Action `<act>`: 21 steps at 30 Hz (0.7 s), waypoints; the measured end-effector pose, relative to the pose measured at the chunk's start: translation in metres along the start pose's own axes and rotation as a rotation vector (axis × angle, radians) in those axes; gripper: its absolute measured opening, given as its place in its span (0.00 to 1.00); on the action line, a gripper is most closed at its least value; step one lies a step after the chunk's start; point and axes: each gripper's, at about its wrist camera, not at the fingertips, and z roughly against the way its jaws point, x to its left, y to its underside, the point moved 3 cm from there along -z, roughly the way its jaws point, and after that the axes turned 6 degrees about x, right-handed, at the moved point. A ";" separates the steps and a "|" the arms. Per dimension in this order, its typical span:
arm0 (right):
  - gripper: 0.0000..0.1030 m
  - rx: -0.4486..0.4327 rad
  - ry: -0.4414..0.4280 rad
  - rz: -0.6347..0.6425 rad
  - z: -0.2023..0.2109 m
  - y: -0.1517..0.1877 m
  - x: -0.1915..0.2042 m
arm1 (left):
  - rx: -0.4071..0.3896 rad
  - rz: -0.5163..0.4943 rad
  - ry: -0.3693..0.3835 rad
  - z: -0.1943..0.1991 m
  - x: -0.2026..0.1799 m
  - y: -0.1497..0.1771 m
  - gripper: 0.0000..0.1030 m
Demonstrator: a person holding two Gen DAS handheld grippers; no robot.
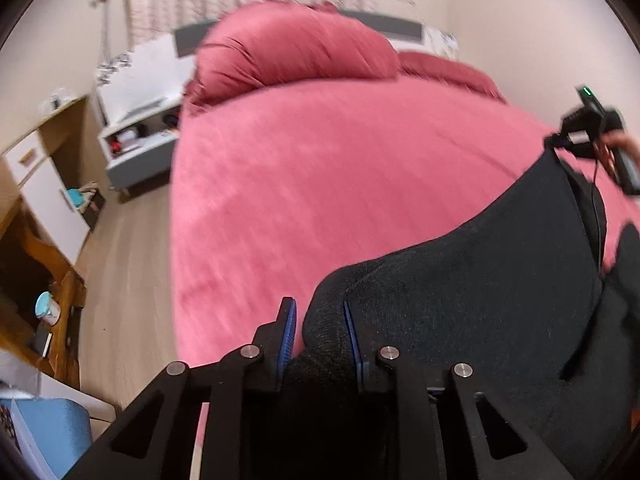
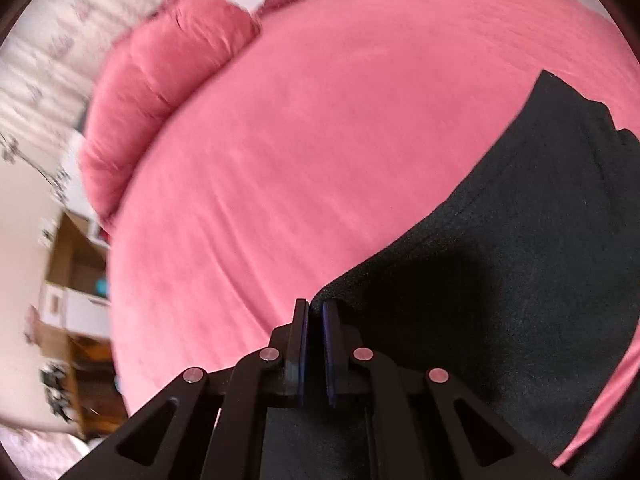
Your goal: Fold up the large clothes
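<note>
The black garment (image 1: 480, 280) lay on the near right of the pink bed (image 1: 320, 180). The left hand-held gripper (image 1: 320, 332) pinched a bunched fold of it; the right hand-held gripper (image 2: 316, 320) was clamped nearly closed on its edge.

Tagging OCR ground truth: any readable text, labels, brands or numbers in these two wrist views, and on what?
None readable.
Black garment: no print shows.
Pink bedspread: plain.
Items on the bedside shelf: too small and blurred.
Wallpaper pattern: blurred, no letters made out.
</note>
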 end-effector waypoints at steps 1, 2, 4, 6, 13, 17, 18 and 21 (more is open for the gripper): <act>0.06 -0.046 -0.034 0.010 0.005 -0.004 0.004 | -0.021 0.019 -0.012 0.001 0.004 -0.005 0.23; 0.06 -0.100 -0.078 0.028 0.008 -0.011 0.012 | -0.035 0.033 -0.018 0.003 0.008 -0.008 0.23; 0.06 -0.174 -0.137 0.074 0.015 -0.017 0.030 | -0.046 0.050 -0.024 -0.004 0.013 -0.015 0.23; 0.06 -0.201 -0.142 0.092 0.008 -0.016 0.044 | -0.029 0.043 -0.046 -0.018 0.012 -0.018 0.23; 0.50 -0.064 -0.002 -0.055 -0.057 -0.023 -0.001 | 0.129 0.045 -0.111 -0.096 0.024 0.000 0.61; 0.50 -0.077 -0.111 -0.076 -0.027 -0.003 -0.029 | 0.084 0.228 -0.115 -0.068 0.058 0.010 0.86; 0.50 -0.082 -0.127 -0.055 -0.016 0.004 -0.031 | 0.081 0.265 -0.090 -0.061 0.063 0.017 0.86; 0.50 -0.070 -0.126 0.114 0.021 0.054 -0.028 | 0.104 0.401 0.036 -0.037 0.074 0.046 0.86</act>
